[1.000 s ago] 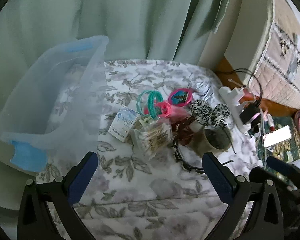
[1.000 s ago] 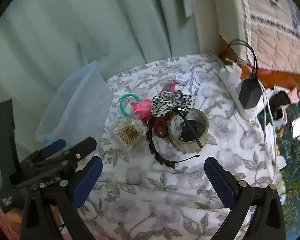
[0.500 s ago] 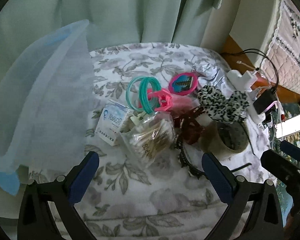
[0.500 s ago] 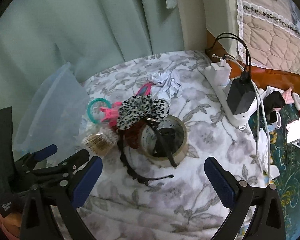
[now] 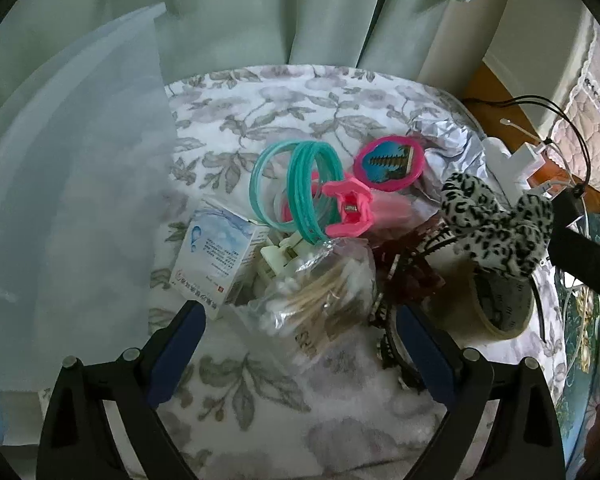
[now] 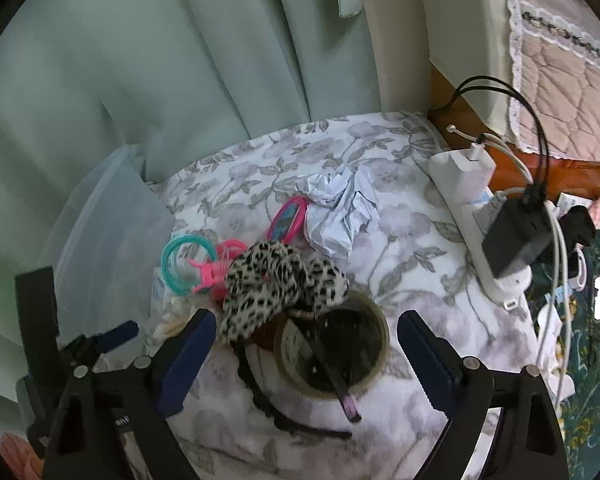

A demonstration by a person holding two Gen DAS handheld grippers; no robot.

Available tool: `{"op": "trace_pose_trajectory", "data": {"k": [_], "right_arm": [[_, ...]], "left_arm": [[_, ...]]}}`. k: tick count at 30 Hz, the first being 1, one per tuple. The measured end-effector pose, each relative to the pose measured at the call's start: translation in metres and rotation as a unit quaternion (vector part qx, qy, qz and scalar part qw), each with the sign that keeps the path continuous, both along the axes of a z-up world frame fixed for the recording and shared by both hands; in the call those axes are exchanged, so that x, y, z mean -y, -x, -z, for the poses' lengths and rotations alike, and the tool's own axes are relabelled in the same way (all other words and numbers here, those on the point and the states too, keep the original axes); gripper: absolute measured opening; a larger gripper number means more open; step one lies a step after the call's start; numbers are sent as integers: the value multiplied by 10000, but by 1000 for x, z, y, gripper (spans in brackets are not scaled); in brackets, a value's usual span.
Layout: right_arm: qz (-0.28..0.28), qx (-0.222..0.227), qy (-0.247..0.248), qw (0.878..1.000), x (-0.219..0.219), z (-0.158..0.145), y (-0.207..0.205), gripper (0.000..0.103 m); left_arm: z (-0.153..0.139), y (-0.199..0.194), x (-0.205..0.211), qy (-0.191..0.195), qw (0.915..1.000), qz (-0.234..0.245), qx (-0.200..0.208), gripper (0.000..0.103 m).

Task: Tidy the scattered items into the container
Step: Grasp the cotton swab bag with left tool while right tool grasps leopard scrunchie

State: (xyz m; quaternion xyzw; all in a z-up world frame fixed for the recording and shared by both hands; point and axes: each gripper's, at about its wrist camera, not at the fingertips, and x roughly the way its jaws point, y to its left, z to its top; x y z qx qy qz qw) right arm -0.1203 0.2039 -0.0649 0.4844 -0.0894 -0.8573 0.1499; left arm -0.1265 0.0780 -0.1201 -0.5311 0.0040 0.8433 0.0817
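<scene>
The left gripper point(image 5: 300, 320) is hovering over the near side of the pile, its fingers point(image 5: 176, 344) spread wide and gripping nothing. The bag of cotton swabs point(image 5: 320, 292) is lying between them. The right gripper point(image 6: 306, 344) is likewise hanging with its fingers spread and empty, straddling the tape roll point(image 6: 332, 348).

The surface carrying the items is covered by a floral cloth point(image 5: 260, 380); what lies beneath the cloth cannot be determined. The translucent container point(image 5: 72, 208) is standing at the left edge of this surface, beside the pile. Its frame is cut off by the left wrist view, and its interior is too hazy to read.

The scattered items are clustering near the centre:
- The white and blue box point(image 5: 216, 256) is lying just beside the container wall, touching the swab bag.
- The teal bangles point(image 5: 296, 196) are standing tilted, with the pink hair claw point(image 5: 348, 208) against them.
- The pink oval mirror point(image 5: 390, 162) is lying farther back, next to the crumpled paper point(image 6: 340, 208).
- The leopard-print scrunchie point(image 6: 280, 284) is resting partly over the tape roll rim, hiding what is under it.
- The black headband point(image 6: 268, 404) is passing under the roll, only partly visible.
- A dark red item below the scrunchie is too obscured to identify.

A power strip point(image 6: 472, 216) with a black adapter is lying along the right edge.
</scene>
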Motion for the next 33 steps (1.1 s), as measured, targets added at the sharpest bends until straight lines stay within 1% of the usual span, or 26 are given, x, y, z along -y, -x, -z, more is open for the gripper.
{"op": "trace_pose_trajectory", "data": {"k": [4,7,8,9,12,15,21,22,24,27,28,29,30,31,32,33], "right_arm": [[-2,115,121,9999,5,7,13,89],[-27,180,158,9997,8,13,21,86],[-31,214,165,9996,8,16,23,82],[-34,245,170,9995,9,19,26,78],[-6,278,174,9995,10,24,31,74],[54,317,225,9992,9,29,34,71],[94,437,330,9985,7,38,39,71],[81,430,385,9983,7,38,40,70],[45,414,452,9981,9,39,40,64],[32,390,437,9983,14,39,40,58],[40,385,426,9983,15,40,41,57],[44,378,428,9984,16,39,41,51],[51,371,435,9984,16,39,41,47],[56,361,440,9984,16,38,41,46],[62,351,445,9984,15,37,41,42],[67,341,450,9984,15,37,41,39]], "left_arm": [[10,7,-2,-24,9999,-2,124,90],[16,11,-3,-29,9998,-26,190,82],[17,13,-3,-40,9998,-40,210,81],[19,14,-2,-64,9997,-47,230,81],[22,17,-2,-123,9995,-65,266,81],[25,18,-4,-133,9995,-56,275,81],[31,21,-6,-213,9993,-86,308,81],[32,22,-6,-232,9992,-85,308,79],[32,22,-7,-278,9991,-76,304,75],[31,22,-9,-339,9990,-39,277,66],[31,22,-10,-350,9990,-20,266,61],[30,22,-11,-360,9990,-1,258,56],[30,21,-12,-368,9990,18,249,54],[29,21,-13,-369,9990,33,242,50],[29,20,-13,-366,9990,45,235,48],[28,20,-14,-366,9990,53,231,47]]}}
